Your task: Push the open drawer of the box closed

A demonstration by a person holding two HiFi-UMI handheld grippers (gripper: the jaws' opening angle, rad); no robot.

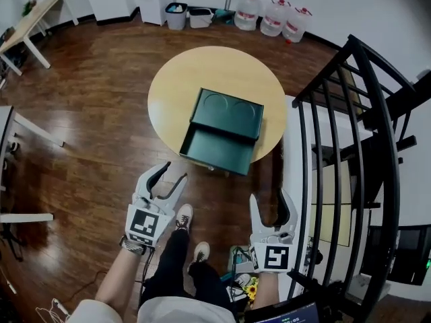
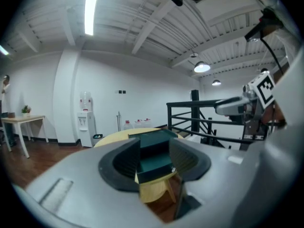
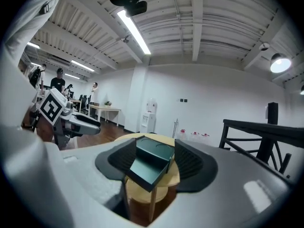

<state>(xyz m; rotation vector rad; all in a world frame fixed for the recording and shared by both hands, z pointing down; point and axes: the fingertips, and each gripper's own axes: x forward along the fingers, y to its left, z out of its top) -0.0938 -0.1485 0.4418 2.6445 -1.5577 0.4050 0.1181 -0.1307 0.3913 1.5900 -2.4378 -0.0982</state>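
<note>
The dark green box (image 1: 227, 113) sits on the round wooden table (image 1: 172, 79) with its drawer (image 1: 215, 151) pulled out. The left gripper (image 1: 172, 174) and right gripper (image 1: 271, 200) are short of the table, jaws wide apart and empty.

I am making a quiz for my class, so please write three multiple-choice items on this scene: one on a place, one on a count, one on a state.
1. Where does the box stand?
A) on the floor
B) on the round table
C) on the railing
2. How many water jugs show in the head view?
A) five
B) one
C) three
3. How is the drawer?
A) open
B) closed
C) removed
Answers: 1 B, the head view shows it there; 2 C, three stand side by side; 3 A, it sticks out of the box.
</note>
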